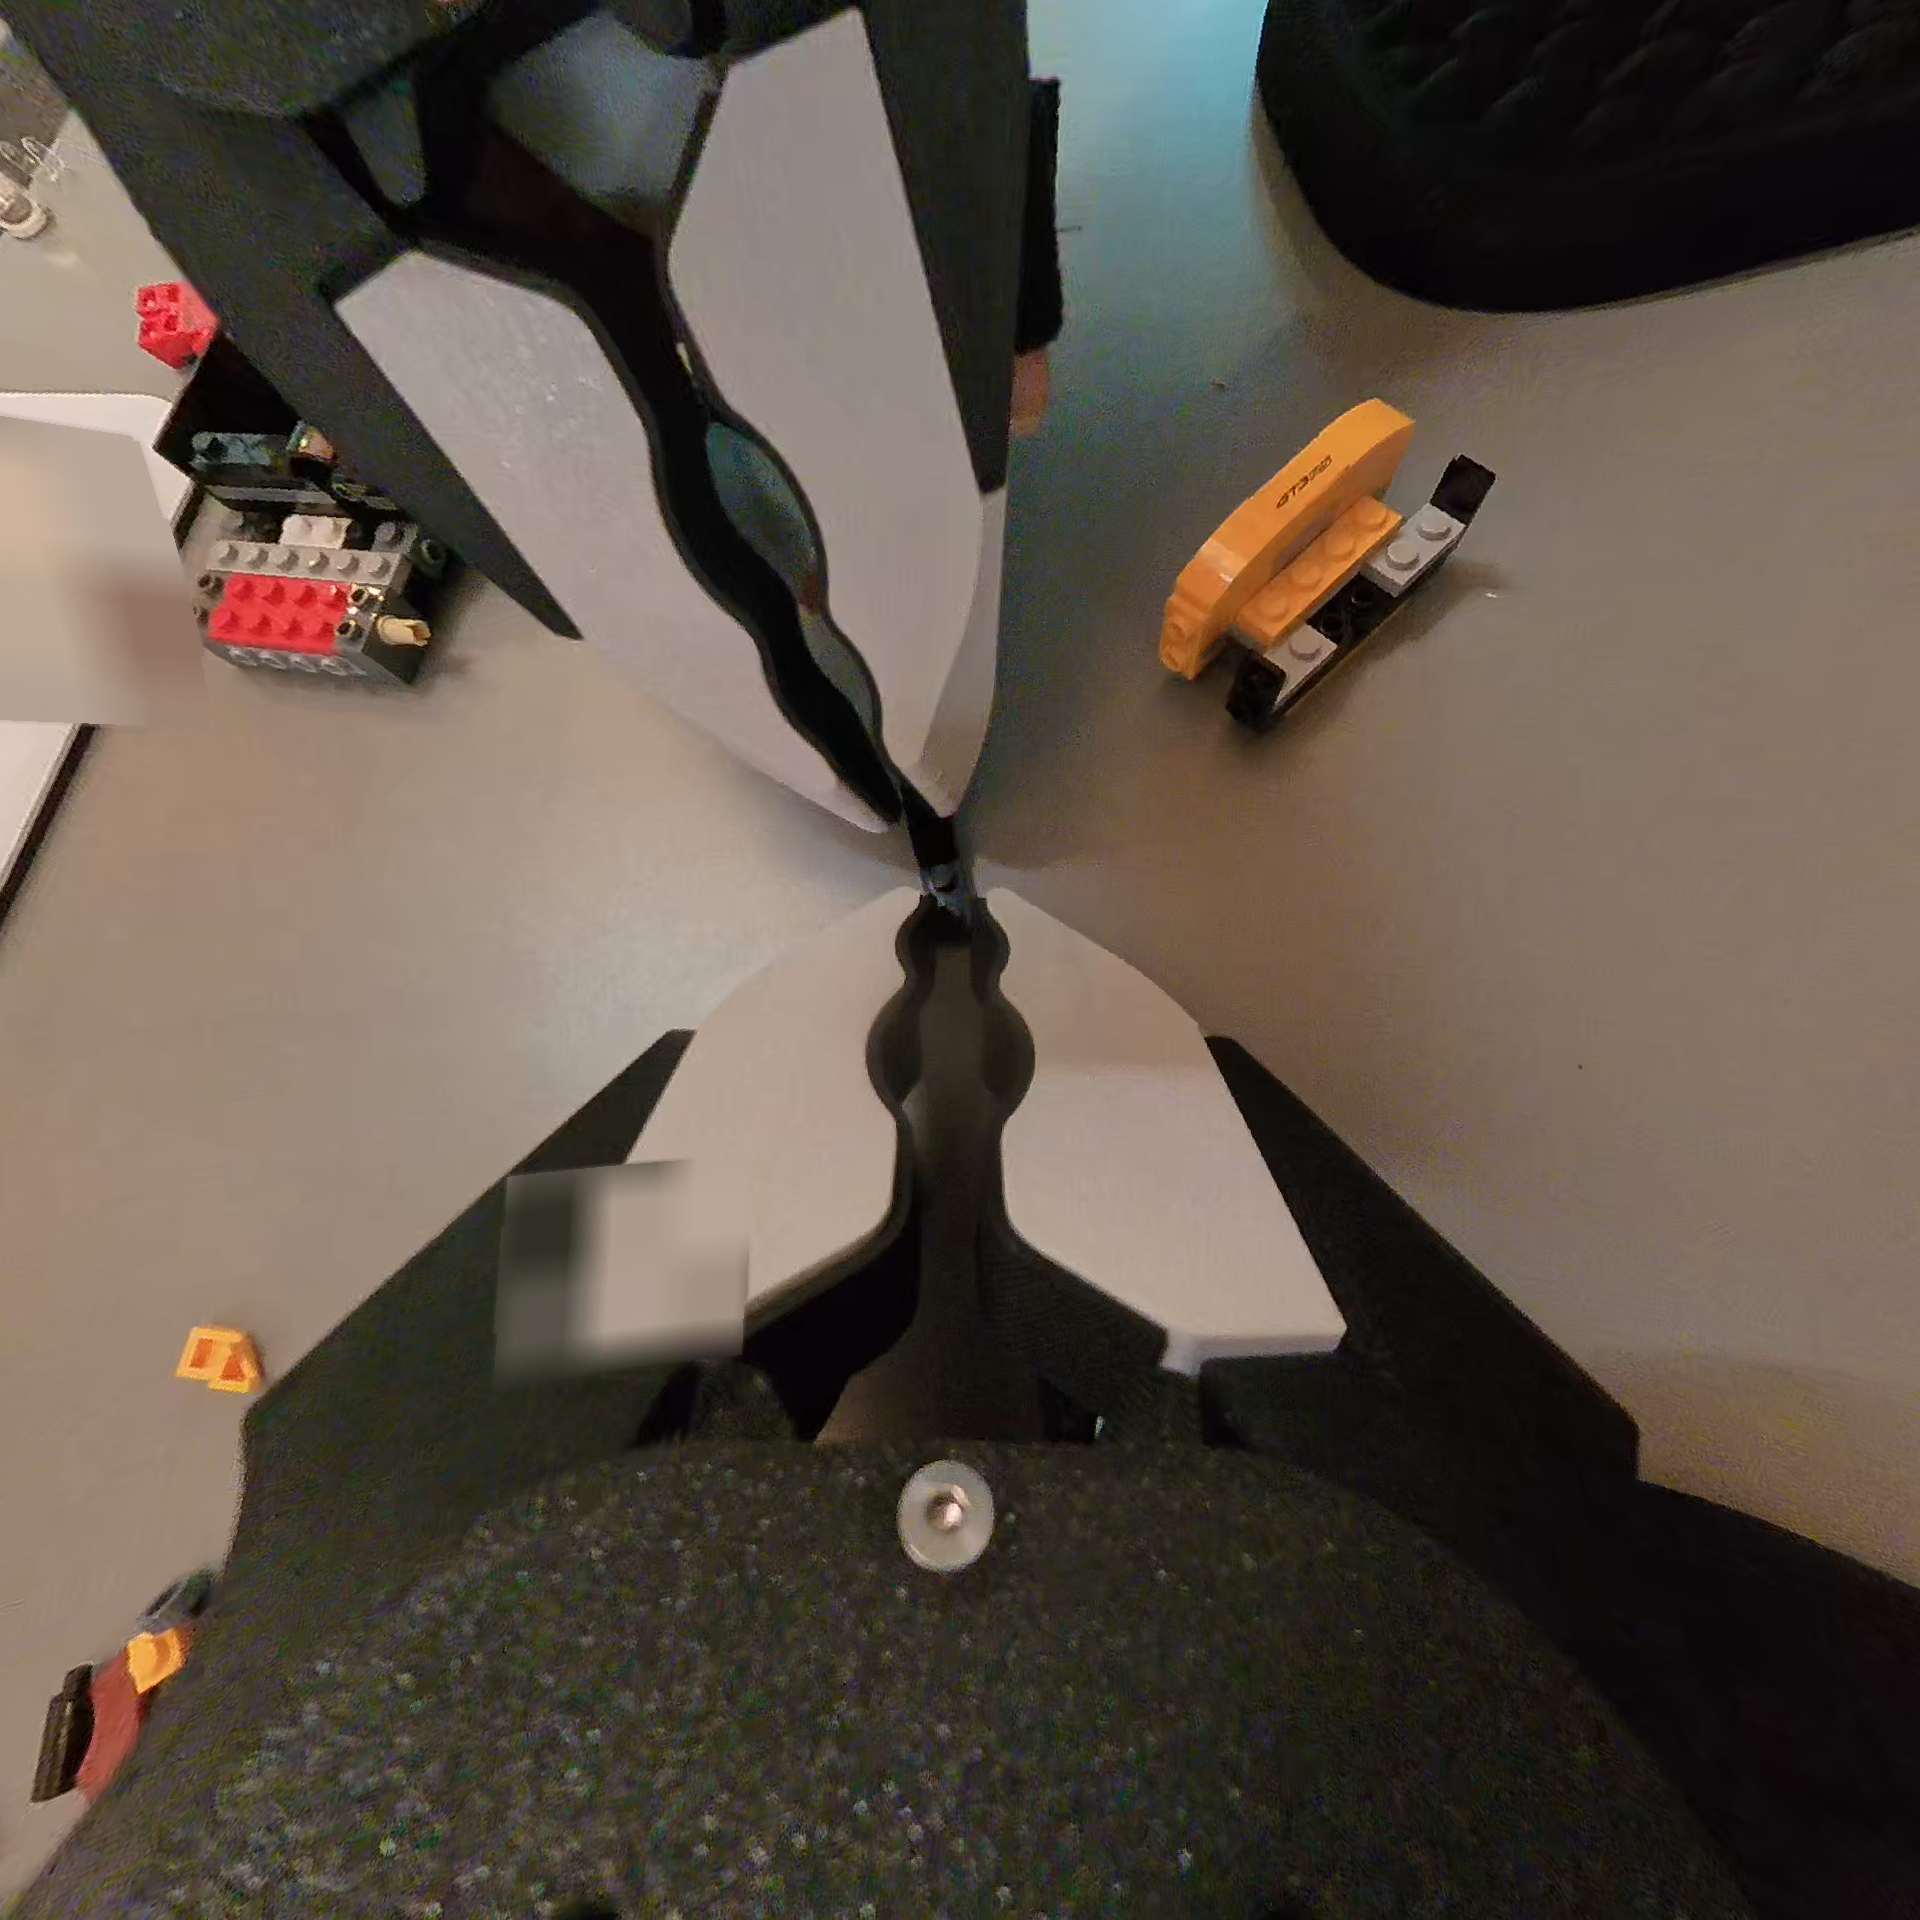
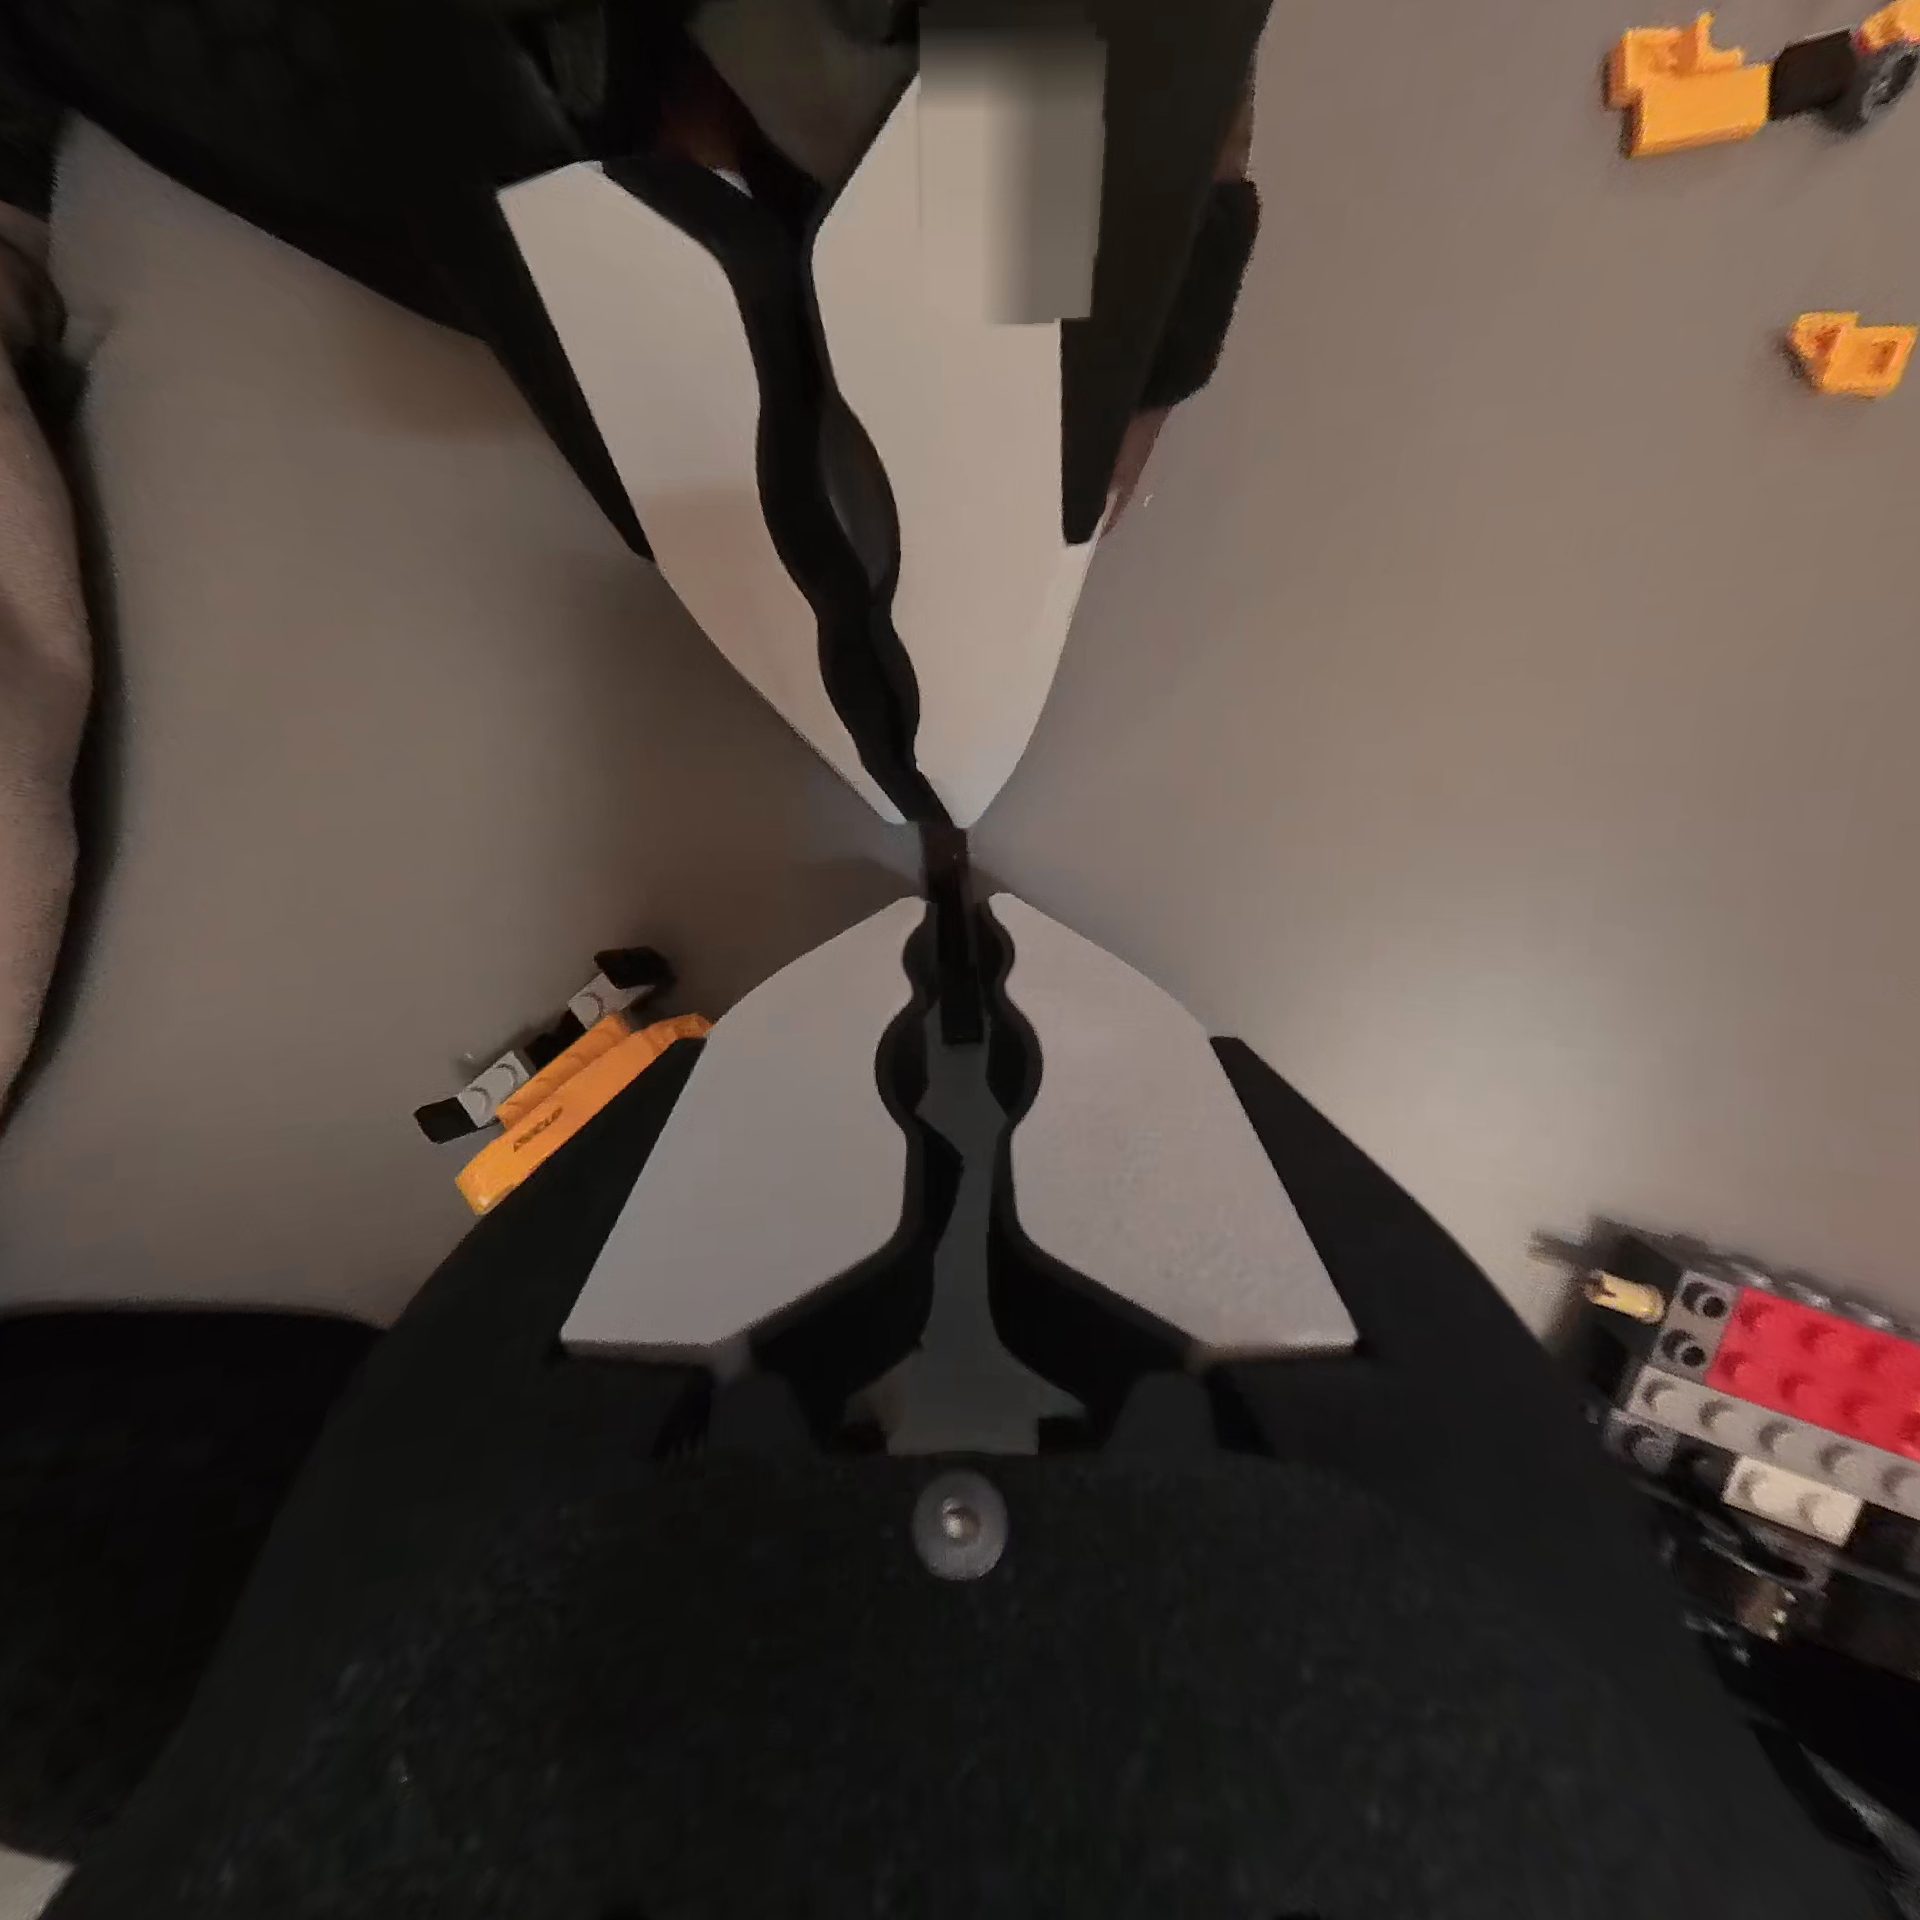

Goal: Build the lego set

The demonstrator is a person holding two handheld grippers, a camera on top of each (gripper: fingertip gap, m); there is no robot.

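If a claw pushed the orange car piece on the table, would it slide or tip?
The orange car piece probably slides: it lies low on the smooth table. Its tall curved panel sits along one side, so a high push might tip it.

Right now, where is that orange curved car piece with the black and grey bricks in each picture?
Left wrist view: orange curved assembly, right of centre, on the table.
Right wrist view: lower left, partly behind the gripper finger.
Shared landmark: red-topped block.
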